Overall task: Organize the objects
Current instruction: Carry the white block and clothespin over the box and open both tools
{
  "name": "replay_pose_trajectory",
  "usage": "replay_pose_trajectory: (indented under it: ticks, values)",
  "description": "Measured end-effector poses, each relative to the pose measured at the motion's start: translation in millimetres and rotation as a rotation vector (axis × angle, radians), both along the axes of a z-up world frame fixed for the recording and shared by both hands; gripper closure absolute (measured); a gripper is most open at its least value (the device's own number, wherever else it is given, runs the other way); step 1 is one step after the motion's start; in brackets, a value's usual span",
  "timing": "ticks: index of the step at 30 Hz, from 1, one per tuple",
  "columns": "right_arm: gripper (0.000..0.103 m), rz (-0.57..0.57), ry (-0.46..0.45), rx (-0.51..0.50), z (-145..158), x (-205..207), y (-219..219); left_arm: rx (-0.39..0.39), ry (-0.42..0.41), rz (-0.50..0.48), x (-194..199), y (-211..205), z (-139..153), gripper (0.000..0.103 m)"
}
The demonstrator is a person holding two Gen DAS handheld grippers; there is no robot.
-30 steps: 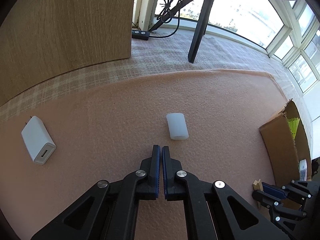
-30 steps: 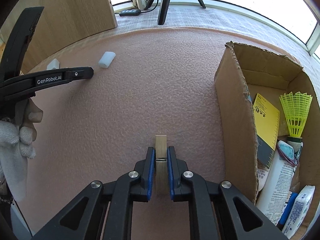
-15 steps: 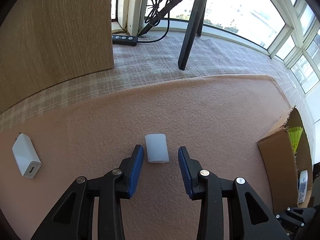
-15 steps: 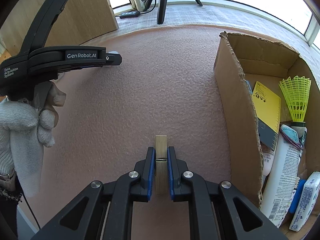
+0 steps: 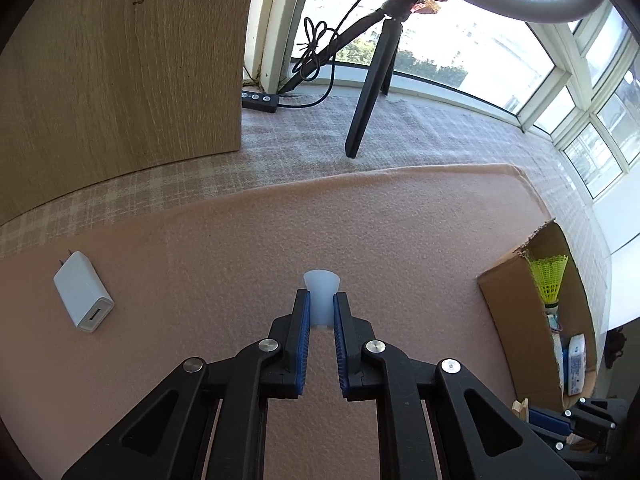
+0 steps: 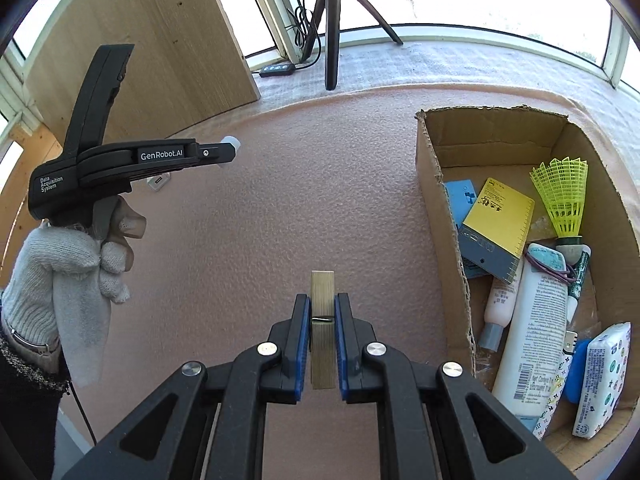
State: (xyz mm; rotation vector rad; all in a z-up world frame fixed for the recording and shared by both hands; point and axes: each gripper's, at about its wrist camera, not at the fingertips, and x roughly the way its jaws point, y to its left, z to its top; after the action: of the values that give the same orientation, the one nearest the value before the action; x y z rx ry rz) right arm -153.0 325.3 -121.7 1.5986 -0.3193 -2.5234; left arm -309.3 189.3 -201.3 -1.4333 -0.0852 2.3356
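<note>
My left gripper [image 5: 320, 300] is closing its jaws on a small translucent white tube [image 5: 321, 284], and both blue pads press its sides. In the right wrist view the tube [image 6: 233, 143] pokes out of the left gripper's tip, held above the pink mat by a gloved hand [image 6: 60, 264]. My right gripper [image 6: 322, 304] is shut on a wooden clothespin [image 6: 322, 286], held upright over the mat to the left of the cardboard box [image 6: 436, 184]. A white USB charger [image 5: 83, 292] lies on the mat at the left.
The box holds a yellow shuttlecock [image 6: 562, 196], a yellow card [image 6: 500, 216], a white lotion bottle [image 6: 532, 320], a tissue pack [image 6: 604, 376] and more. A tripod [image 5: 368, 108], a wooden panel [image 5: 120, 80] and a cabled switch box [image 5: 260, 100] stand beyond the mat.
The left gripper opened, moved forward around the white tube, then closed on it and rose. The right gripper rose with the clothespin, bringing more of the box into view.
</note>
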Motion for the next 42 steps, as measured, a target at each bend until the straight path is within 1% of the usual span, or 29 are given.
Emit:
replay_pose_trajectory:
  ticks: [5, 8, 14, 18, 24, 33, 35, 36, 37, 38, 39, 40, 41, 42]
  values:
    - [0.092, -0.020, 0.078, 0.002, 34, 26, 22, 0.024, 0.064, -0.058, 28, 10, 37, 0.091]
    - [0.092, -0.051, 0.114, 0.005, 52, 41, 42, 0.048, 0.094, -0.095, 41, 24, 57, 0.091]
    - [0.092, -0.123, 0.160, 0.041, 75, 65, 83, 0.067, 0.134, -0.191, 61, 73, 83, 0.091]
    - [0.092, -0.166, 0.172, 0.057, 80, 77, 109, 0.073, 0.136, -0.243, 71, 112, 87, 0.091]
    - [0.092, -0.201, 0.165, 0.067, 77, 89, 137, 0.068, 0.133, -0.299, 80, 161, 84, 0.091]
    - [0.092, -0.207, 0.164, 0.066, 73, 95, 157, 0.039, 0.139, -0.339, 88, 209, 84, 0.091]
    - [0.092, -0.206, 0.170, 0.061, 73, 96, 160, 0.037, 0.142, -0.341, 88, 216, 85, 0.083]
    - [0.091, -0.204, 0.176, 0.054, 73, 97, 162, 0.041, 0.140, -0.344, 88, 218, 85, 0.077]
    - [0.090, -0.199, 0.178, 0.045, 74, 97, 163, 0.039, 0.136, -0.344, 88, 221, 86, 0.057]
    - [0.077, -0.192, 0.177, 0.041, 74, 97, 164, 0.034, 0.138, -0.335, 87, 223, 87, 0.044]
    - [0.052, -0.189, 0.179, 0.047, 75, 98, 163, 0.034, 0.149, -0.321, 87, 223, 89, 0.025]
    - [0.040, -0.189, 0.189, 0.062, 77, 100, 162, 0.041, 0.157, -0.317, 87, 223, 90, 0.022]
    - [0.031, -0.187, 0.211, 0.075, 79, 102, 161, 0.043, 0.153, -0.320, 87, 223, 91, 0.022]
    - [0.031, -0.181, 0.230, 0.085, 81, 105, 160, 0.040, 0.146, -0.321, 86, 224, 91, 0.022]
